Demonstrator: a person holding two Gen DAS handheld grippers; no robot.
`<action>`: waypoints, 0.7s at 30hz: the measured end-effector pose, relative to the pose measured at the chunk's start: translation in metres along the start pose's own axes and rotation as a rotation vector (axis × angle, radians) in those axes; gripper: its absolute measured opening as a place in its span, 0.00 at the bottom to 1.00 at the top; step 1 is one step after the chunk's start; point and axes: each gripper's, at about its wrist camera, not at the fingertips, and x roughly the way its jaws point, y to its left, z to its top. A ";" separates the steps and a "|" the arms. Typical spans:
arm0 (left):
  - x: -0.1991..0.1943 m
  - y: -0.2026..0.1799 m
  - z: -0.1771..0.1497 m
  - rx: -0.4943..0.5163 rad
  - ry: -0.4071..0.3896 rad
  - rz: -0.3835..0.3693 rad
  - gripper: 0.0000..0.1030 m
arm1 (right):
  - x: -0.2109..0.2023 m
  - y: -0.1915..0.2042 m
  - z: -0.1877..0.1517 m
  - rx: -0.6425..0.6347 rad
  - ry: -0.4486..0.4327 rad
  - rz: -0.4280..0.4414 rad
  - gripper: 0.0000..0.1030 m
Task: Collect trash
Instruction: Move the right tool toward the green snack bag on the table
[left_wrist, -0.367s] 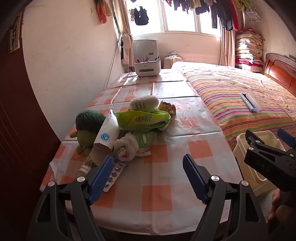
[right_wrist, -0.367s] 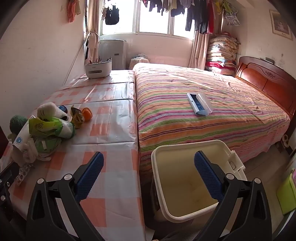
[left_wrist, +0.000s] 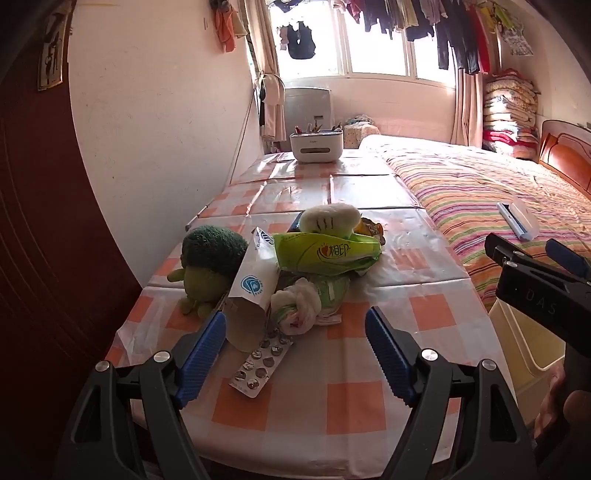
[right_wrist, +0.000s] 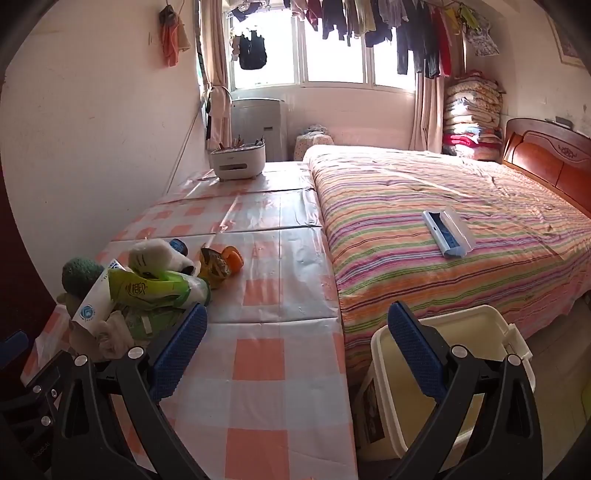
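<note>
Wrist cams over table (left_wrist: 317, 373) (shared)

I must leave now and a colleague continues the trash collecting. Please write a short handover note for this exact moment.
Left hand-held gripper: open, empty, low over the near end of the table, facing the pile.
Right hand-held gripper: open, empty, between the table edge and the bin.
Trash: blister pack nearest, white paper box, green wrapper and a knotted bag piled beside the green plush toy.
Bin: on the floor between table and bed, no trash seen inside.
Done: nothing collected.
Left: everything; the blister pack looks easiest first.
</note>
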 end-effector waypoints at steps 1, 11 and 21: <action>0.001 0.003 0.002 0.000 -0.010 0.007 0.73 | 0.003 0.003 0.004 -0.005 -0.013 0.009 0.94; 0.042 0.020 0.029 0.009 -0.027 0.047 0.73 | 0.052 0.027 0.036 -0.055 -0.055 0.100 0.94; 0.080 0.049 0.050 -0.081 -0.011 0.047 0.73 | 0.093 0.028 0.020 -0.078 -0.016 0.077 0.94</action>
